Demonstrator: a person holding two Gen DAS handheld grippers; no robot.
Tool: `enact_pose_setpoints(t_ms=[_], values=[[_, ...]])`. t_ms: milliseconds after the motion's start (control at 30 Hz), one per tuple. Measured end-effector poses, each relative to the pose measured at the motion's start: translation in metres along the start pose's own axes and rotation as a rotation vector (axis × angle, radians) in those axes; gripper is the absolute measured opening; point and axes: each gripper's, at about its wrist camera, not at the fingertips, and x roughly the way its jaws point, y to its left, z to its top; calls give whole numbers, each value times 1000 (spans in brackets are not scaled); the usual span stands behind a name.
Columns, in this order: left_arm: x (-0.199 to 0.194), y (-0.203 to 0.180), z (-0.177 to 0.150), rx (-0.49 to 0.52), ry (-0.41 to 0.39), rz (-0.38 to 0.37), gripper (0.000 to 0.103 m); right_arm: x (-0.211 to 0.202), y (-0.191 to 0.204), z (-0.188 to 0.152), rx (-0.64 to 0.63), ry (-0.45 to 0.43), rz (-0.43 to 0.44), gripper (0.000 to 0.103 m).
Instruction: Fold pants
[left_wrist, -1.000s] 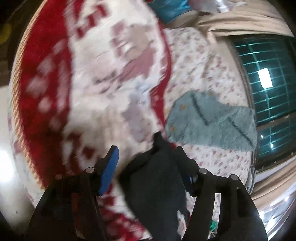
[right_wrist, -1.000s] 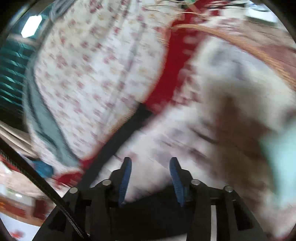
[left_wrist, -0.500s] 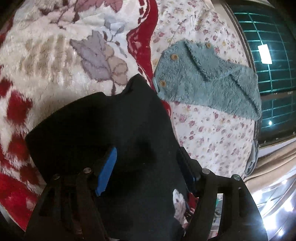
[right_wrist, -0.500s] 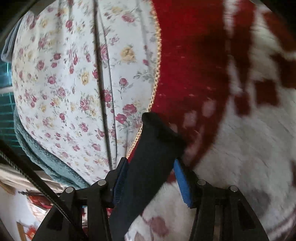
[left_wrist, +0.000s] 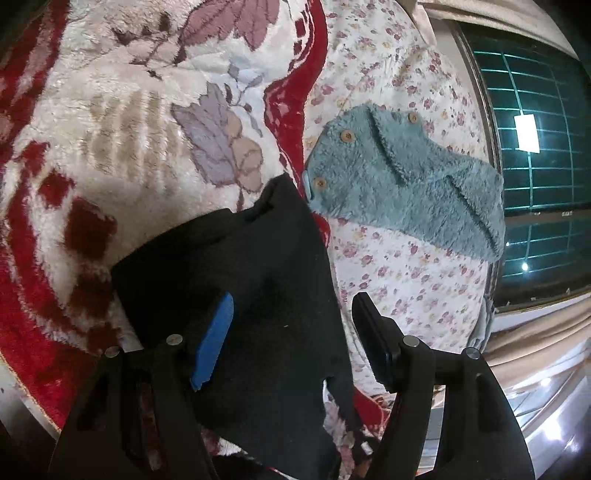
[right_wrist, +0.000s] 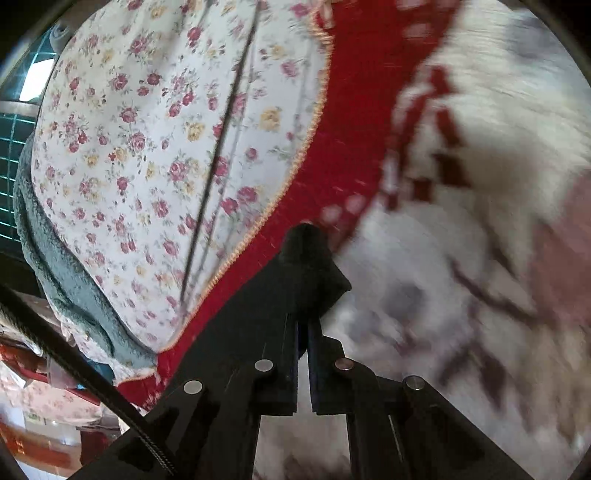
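The black pants (left_wrist: 236, 266) lie bunched on a red and white plush blanket (left_wrist: 122, 133). My left gripper (left_wrist: 291, 325) hovers just over them and is open. Its blue pad (left_wrist: 214, 339) shows over the cloth, and the other finger (left_wrist: 373, 339) stands past the cloth's right edge, over the floral sheet. In the right wrist view my right gripper (right_wrist: 303, 325) is shut, with a thick fold of the black pants (right_wrist: 306, 258) pinched at its tips. That fold sticks up beyond the jaws, over the blanket's red border (right_wrist: 351, 129).
A teal fleece garment (left_wrist: 406, 184) with wooden buttons lies on the floral sheet (left_wrist: 406, 280), right of the pants. It also shows at the sheet's edge (right_wrist: 74, 288). A dark gridded window (left_wrist: 535, 129) and beige curtain stand behind the bed.
The right gripper's jaws, which straddled a fold of the pants, have shut on it and dropped closer to the blanket. The left gripper has slid a little over the pants and stays open.
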Motion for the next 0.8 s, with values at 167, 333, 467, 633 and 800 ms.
enact_pose_setpoints(t_ms=[167,333,467,633,800], values=[[-10,-7,9,5,5,-6,66,-28,-15,-19,28,-27,-7,4],[-8,-26,34,29,-4,20,66,-8,-39,-19,63,8,10,4],[10,-46,69,64,1,90,68,-3,-61,-27,143,-10,71,6],[81,-59,100,84,174,160,73,-20,-56,-28,107,-37,27,17],[141,-54,104,125,257,211,73,-42,-52,-27,69,-160,-82,24]])
